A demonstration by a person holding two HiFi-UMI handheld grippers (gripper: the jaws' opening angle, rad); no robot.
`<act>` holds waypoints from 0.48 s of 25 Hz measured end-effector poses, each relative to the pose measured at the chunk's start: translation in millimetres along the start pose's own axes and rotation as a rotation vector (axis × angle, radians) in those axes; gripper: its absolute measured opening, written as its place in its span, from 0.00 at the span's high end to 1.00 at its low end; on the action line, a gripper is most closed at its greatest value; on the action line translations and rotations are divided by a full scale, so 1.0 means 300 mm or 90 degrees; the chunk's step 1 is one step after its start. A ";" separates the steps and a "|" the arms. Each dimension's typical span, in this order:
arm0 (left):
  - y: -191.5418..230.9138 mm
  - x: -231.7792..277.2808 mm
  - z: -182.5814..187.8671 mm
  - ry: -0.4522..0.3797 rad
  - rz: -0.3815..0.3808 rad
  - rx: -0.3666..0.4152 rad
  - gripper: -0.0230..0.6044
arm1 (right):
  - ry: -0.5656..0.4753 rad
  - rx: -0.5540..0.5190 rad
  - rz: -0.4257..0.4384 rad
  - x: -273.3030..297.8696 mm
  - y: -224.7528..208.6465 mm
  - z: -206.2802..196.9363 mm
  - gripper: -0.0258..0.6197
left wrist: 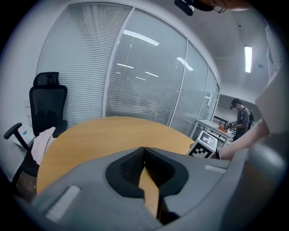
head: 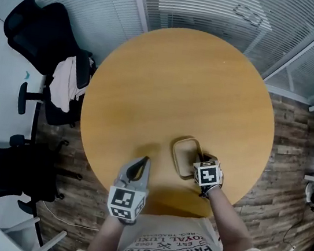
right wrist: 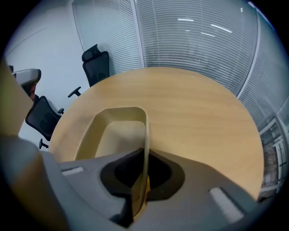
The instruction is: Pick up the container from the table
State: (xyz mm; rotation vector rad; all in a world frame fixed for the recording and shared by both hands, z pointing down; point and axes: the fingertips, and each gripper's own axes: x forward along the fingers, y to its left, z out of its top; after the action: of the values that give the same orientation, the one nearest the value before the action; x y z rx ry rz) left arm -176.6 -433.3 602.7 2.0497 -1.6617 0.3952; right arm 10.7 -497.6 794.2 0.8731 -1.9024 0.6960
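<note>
1. Round wooden table [head: 180, 84] fills the head view, with blinds [head: 210, 7] behind it, black chairs [head: 36, 34] to the left and plank floor [head: 295, 142] around it. The container [head: 183, 155], a shallow tan tub, sits on the table near the person's edge, right of centre. The right gripper [head: 202, 158] is at its right-hand wall. The left gripper [head: 141, 163] hangs over bare wood just left of the container, apart from it.

2. Left gripper view: the jaw tips meet and nothing is caught between them. Only table wood shows through the gap behind the tips. The right gripper's marker cube [left wrist: 207, 143] shows at the right. A person [left wrist: 241, 117] stands far off beyond the glass.

3. Right gripper view: the jaws are clenched on the container's thin side wall, one pad inside the tub and one outside. The wall runs up and away from the pads. The tub looks empty. Its base seems to lie flat on the table, though whether it has left the wood cannot be told.

4. Judged from this, the grasp is made and the lift is the step in hand.

5. The next move calls for a straight rise with the clamp kept firm.

6. Because the hold is on one wall only, the far side will likely droop and the thin wall may flex, so a slow, level lift suits best. The left gripper has no part to play.
</note>
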 end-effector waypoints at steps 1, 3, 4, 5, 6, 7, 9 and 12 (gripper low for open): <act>0.007 -0.003 0.000 -0.001 0.000 -0.001 0.95 | 0.001 0.005 0.002 0.000 0.003 0.002 0.94; 0.017 -0.012 -0.001 -0.002 0.000 -0.003 0.95 | 0.010 0.016 0.001 -0.009 0.011 0.004 0.95; 0.018 -0.016 0.000 -0.003 0.000 -0.003 0.95 | 0.012 0.020 -0.002 -0.018 0.014 0.005 0.95; 0.017 -0.020 0.004 -0.005 -0.001 -0.003 0.95 | 0.009 0.021 -0.004 -0.032 0.018 0.011 0.95; 0.014 -0.023 0.009 -0.007 -0.002 -0.002 0.95 | 0.003 0.018 -0.006 -0.049 0.023 0.021 0.95; 0.011 -0.026 0.017 -0.011 -0.004 0.000 0.95 | -0.005 0.014 -0.006 -0.067 0.030 0.034 0.95; 0.005 -0.033 0.036 -0.019 -0.008 0.005 0.95 | -0.027 0.007 0.002 -0.111 0.054 0.066 0.95; -0.006 -0.052 0.071 -0.036 -0.011 0.014 0.95 | -0.077 0.006 0.015 -0.204 0.100 0.116 0.95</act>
State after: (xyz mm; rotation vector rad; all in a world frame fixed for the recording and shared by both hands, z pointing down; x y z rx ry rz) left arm -179.7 -431.3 576.5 2.1079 -1.6783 0.3534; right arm -9.3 -488.3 721.0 0.9182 -2.0200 0.6796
